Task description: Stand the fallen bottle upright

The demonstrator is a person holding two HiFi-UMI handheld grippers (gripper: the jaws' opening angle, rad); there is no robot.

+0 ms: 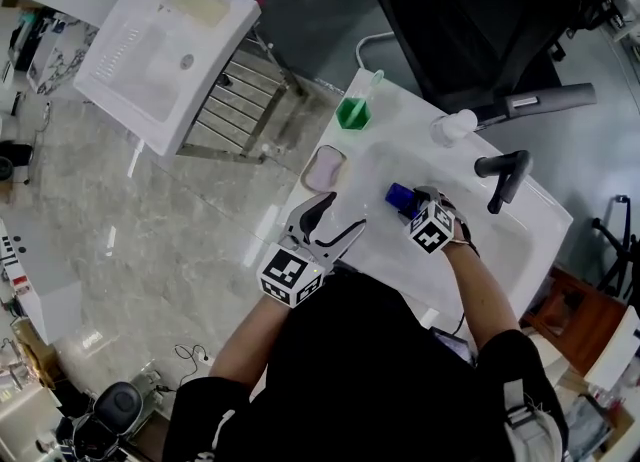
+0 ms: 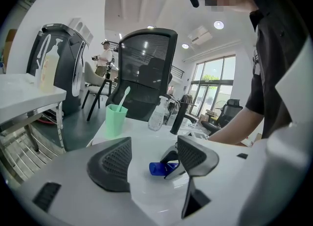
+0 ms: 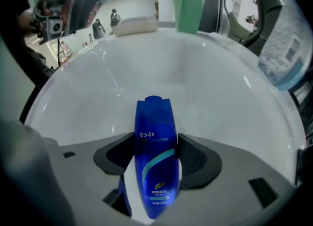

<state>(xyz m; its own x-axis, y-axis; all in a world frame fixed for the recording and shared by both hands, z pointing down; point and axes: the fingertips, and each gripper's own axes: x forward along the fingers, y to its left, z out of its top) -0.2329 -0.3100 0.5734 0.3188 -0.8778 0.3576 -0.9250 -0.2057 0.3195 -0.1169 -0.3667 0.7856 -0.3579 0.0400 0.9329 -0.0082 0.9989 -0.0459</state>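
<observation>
2 grippers: both are being held over the white washbasin, one in each hand.
R gripper: is being pressed shut on the blue shampoo bottle. Both ribbed pads are being squeezed against its sides abt mid-body, so the label is being kept facing the camera & the body can't twist.
Bottle posn: is being carried low inside the bowl, near the middle, lengthwise along the jaws w/ its narrow end pointing away. In the L gripper view it is being shown nearly level, so not upright yet. Contact w/ the bowl can't be told.
L gripper: is being kept wide open w/ nothing between its pads. It is being parked at the near rim & aimed across at the bottle, prob. as standby support.
Step in hand (judged): bottle is being brought round toward upright. Abt halfway, w/ the setting-down not yet done.
Grip reasoning: a mid-body hold is being used, prob. so the base is being left free to meet the surface.
Surroundings: green cup w/ toothbrush, clear pump bottle & black tap are being kept along the far rim, well apart from the bottle. A pink soap dish is being kept at the L edge.
Risk (judged): a curved glossy bowl is being offered as footing, so a slim bottle may topple on release. The flat rim is being judged safer.
</observation>
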